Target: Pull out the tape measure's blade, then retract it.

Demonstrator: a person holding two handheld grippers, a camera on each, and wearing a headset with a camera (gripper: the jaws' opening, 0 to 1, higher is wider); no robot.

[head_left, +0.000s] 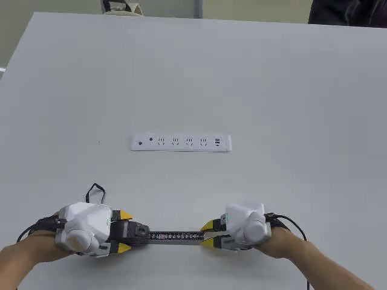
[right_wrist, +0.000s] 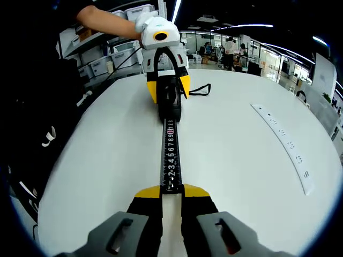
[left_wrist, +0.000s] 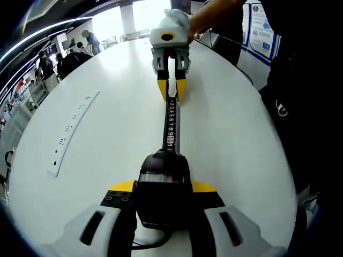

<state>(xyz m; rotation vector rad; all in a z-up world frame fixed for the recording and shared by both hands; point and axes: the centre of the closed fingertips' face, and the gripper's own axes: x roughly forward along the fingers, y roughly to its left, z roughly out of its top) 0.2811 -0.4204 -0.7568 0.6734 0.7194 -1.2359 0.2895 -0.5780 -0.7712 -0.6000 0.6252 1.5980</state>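
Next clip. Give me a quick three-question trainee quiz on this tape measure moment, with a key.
1. True or false: the left claw is shut on the tape measure's case.
2. What does the right claw pinch? A) the tip of the blade, B) a mug, C) nothing.
3. Fill in: the long white thing lying on the table beyond the blade is a ___.

Key: 1 true. 2 A; the blade is drawn out between the two claws. 3 power strip.
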